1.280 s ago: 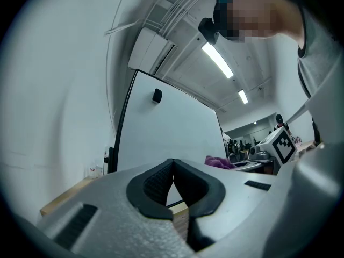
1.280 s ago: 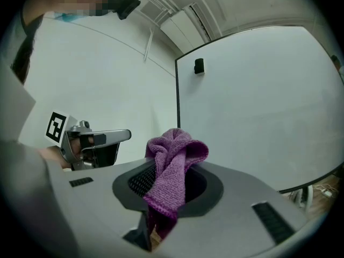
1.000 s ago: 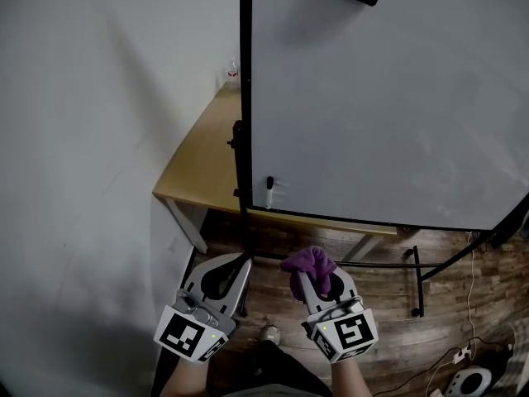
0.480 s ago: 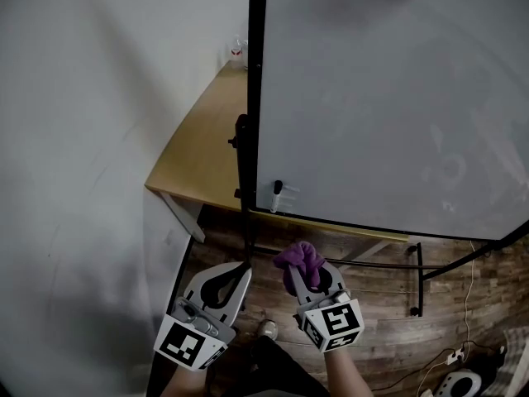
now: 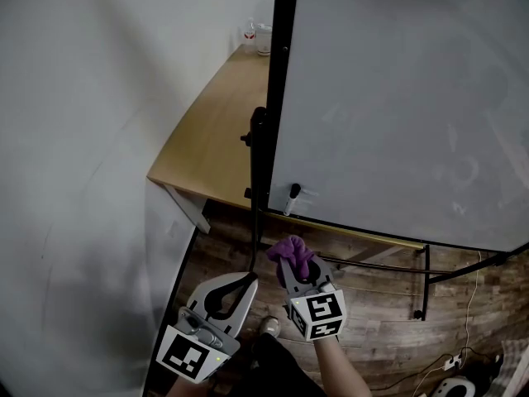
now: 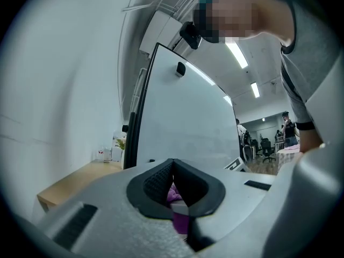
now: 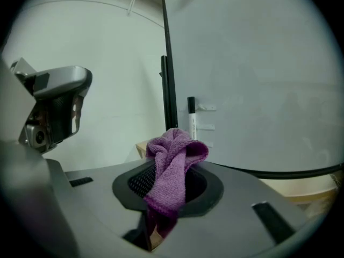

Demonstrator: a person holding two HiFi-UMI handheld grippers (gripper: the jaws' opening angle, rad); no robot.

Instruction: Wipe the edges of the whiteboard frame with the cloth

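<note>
Snugly inside right tool (image 7: pixel 171 168): cloth (image 7: pixel 173 153).

Both my tools, the left gripper (image 5: pixel 241 281) and the right gripper (image 5: pixel 291 263), are pale grey moulded plastic shells with black ribbed pads (image 7: pixel 141 183) in the jaws; each carries a white cube (image 5: pixel 192 356) printed with black square markers. I wear a grey short sleeve (image 6: pixel 317 85).

Purple cloth (image 5: pixel 291 251) in right gripper (image 5: pixel 293 266)
</note>
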